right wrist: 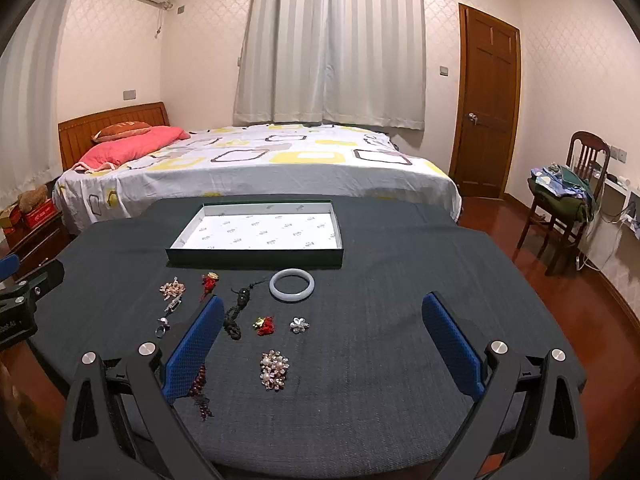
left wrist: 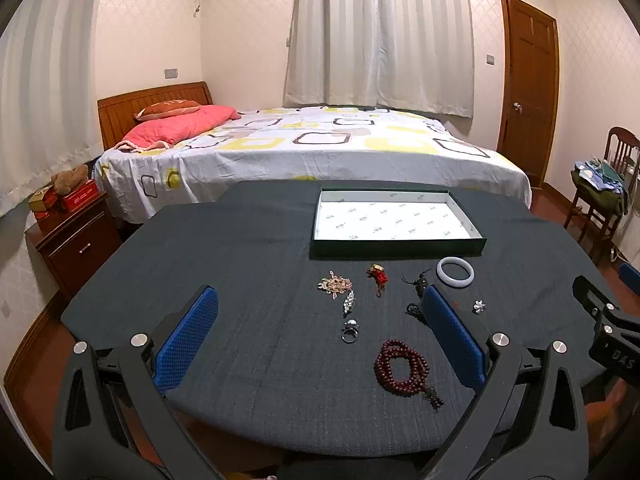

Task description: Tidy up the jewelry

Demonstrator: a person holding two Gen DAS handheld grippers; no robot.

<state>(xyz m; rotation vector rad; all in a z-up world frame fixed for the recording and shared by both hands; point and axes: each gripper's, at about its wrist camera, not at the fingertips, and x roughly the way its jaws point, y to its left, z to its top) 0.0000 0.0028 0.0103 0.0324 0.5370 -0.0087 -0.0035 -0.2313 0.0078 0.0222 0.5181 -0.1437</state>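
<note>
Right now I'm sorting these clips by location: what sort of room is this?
A bedroom, most likely in a home. A made bed with a pink pillow stands behind the cloth-covered table, long curtains hang on the far wall, and a nightstand sits beside the bed.

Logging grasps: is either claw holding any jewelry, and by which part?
Nothing is held. The left claw and right claw both gape, empty, above the table.

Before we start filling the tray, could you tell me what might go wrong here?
1. The bead string lies coiled with a tassel; gripped by one loop it would likely trail and drag the ring.
2. The bangle is smooth and round, so it may slip from the pads.
3. The small flower is a fiddly pinch.
</note>
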